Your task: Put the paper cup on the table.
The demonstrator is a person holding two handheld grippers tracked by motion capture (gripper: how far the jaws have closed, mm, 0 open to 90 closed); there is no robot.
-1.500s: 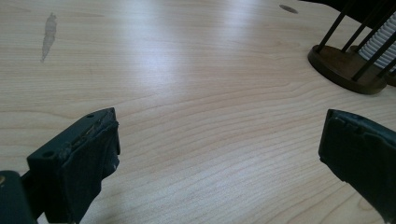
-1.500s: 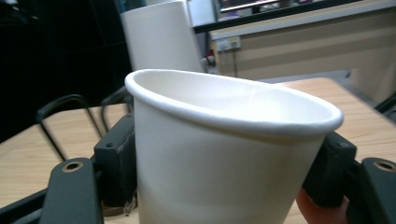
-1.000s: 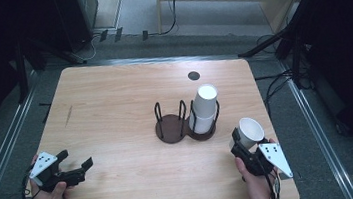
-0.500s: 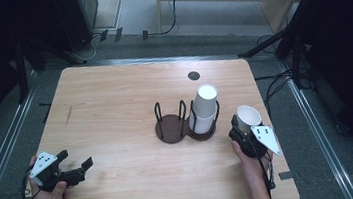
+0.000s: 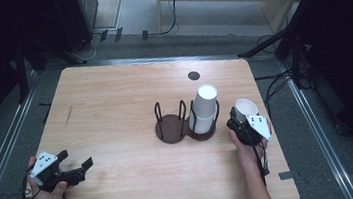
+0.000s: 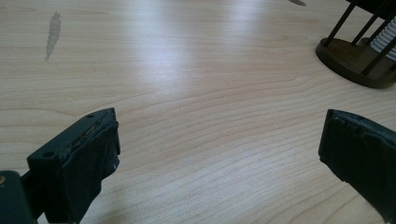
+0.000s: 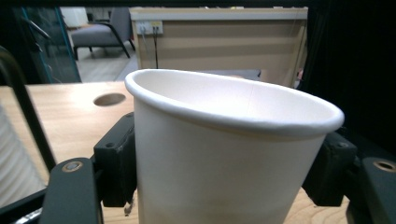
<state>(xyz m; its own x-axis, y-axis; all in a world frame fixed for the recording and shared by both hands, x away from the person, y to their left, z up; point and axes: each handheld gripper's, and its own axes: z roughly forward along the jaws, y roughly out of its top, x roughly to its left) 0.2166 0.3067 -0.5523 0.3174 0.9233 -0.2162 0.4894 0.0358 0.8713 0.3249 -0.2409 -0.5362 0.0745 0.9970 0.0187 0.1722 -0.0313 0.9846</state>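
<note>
Setting: we log a lab or studio room — wooden worktop (image 5: 114, 101) on metal rails, floor cables (image 5: 166, 27), dark stands, wall sockets (image 7: 150, 28), armchair (image 7: 100, 32).

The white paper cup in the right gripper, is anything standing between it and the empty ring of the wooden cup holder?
Yes. The stack of cups in the holder's right ring stands between the held cup in the right gripper and the empty left ring. It would likely have to go over or around.

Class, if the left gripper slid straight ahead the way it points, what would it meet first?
Probably the dark wooden cup holder, up ahead and off to one side; bare table lies between, though depth is unclear.
</note>
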